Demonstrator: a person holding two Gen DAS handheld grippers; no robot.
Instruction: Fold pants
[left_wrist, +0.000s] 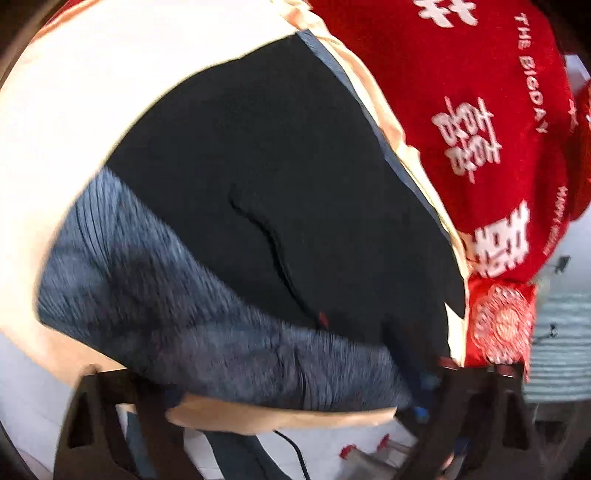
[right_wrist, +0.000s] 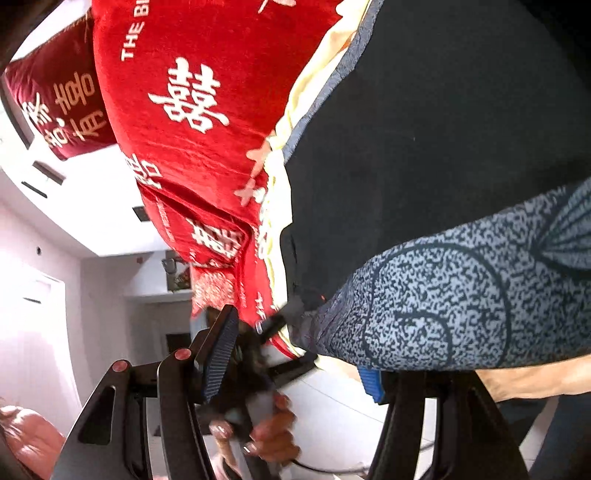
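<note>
The pants lie on a cream sheet; they are black with a speckled blue-grey waist part. My left gripper is low over that waist end, its fingers far apart, with the cloth's edge between them and no clear press on it. In the right wrist view the speckled part drapes over the right finger of my right gripper, whose blue pads stand apart. The left gripper shows there at the pants' corner, held by a hand.
A red blanket with white characters is bunched along the far side of the pants. A dark red cushion lies beyond it. The sheet's edge runs just under the waist, with a cable and floor below.
</note>
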